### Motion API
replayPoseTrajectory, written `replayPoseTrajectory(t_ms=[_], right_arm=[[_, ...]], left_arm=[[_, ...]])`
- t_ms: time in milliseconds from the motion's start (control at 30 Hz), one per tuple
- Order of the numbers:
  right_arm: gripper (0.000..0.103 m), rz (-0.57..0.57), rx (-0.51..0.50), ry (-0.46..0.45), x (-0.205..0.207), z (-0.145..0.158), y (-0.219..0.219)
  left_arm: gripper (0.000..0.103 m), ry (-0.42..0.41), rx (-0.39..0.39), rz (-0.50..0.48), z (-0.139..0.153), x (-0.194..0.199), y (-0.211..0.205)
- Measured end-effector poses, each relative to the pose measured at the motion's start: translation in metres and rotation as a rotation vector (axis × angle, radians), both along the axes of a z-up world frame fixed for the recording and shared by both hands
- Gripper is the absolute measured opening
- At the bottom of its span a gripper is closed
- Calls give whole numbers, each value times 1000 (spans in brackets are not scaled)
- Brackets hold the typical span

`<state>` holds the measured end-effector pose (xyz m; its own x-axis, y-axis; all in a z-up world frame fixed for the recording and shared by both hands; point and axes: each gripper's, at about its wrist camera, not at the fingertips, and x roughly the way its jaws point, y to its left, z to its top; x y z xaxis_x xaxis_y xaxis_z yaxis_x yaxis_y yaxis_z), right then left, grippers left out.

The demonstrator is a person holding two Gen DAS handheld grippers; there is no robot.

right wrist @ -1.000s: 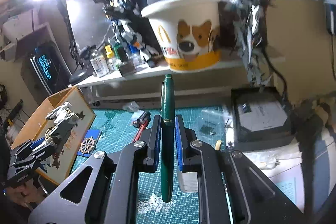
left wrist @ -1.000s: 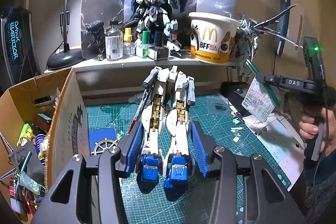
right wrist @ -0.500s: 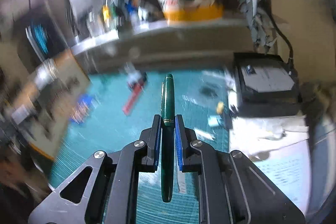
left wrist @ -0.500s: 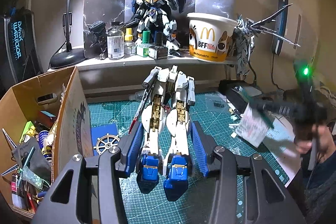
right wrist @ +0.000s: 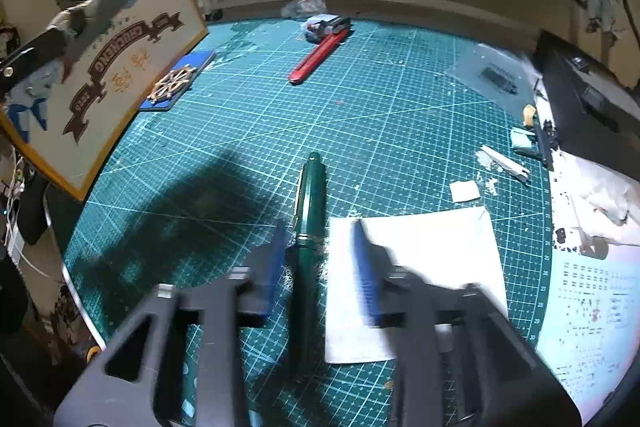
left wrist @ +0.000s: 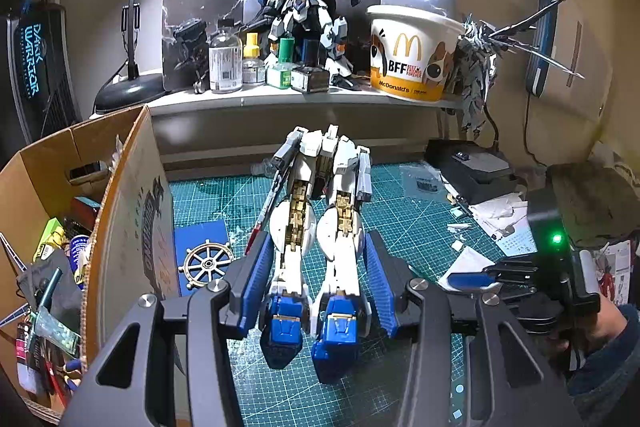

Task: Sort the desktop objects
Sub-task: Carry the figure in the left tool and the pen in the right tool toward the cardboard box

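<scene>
My left gripper (left wrist: 316, 279) is shut on a white and blue robot model (left wrist: 320, 211), gripping its lower legs and holding it above the green cutting mat (left wrist: 400, 219). My right gripper (right wrist: 318, 259) is open and blurred by motion. A dark green pen (right wrist: 309, 211) lies on the mat (right wrist: 360, 107) between its spread fingers, apart from both pads. The right gripper also shows low at the right of the left wrist view (left wrist: 476, 281).
An open cardboard box (left wrist: 132, 211) full of items stands left. A blue ship-wheel plaque (right wrist: 172, 87), a red cutter (right wrist: 318, 57) and a white paper (right wrist: 416, 267) lie on the mat. A shelf holds a McDonald's bucket (left wrist: 412, 55), bottles and models. A black box (right wrist: 584, 99) sits right.
The right gripper came down from the bucket to the mat and opened, letting go of the green pen. The left gripper holds the robot model nearly still.
</scene>
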<state>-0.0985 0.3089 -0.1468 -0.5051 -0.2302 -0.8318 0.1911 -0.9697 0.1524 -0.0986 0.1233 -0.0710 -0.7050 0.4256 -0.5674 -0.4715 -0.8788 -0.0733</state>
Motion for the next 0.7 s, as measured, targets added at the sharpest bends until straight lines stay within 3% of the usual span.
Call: replayPoseTrajectory(t_ms=[267,467,567,700], right_arm=[[47,-31,2,55,-8,38,21],[43,15,35,-7,-30,14,-15],[31,41,93,-29,-32,-1,-33],[29,27,150,5,-21,-6,-41]], left_arm=[[46,0,4,5,-2,-4,-1],[46,0,-11,18,-6,-6,1],[46,-1,-17,15,-7,-6,1],[46,1,-16,9,-6,-5,1]])
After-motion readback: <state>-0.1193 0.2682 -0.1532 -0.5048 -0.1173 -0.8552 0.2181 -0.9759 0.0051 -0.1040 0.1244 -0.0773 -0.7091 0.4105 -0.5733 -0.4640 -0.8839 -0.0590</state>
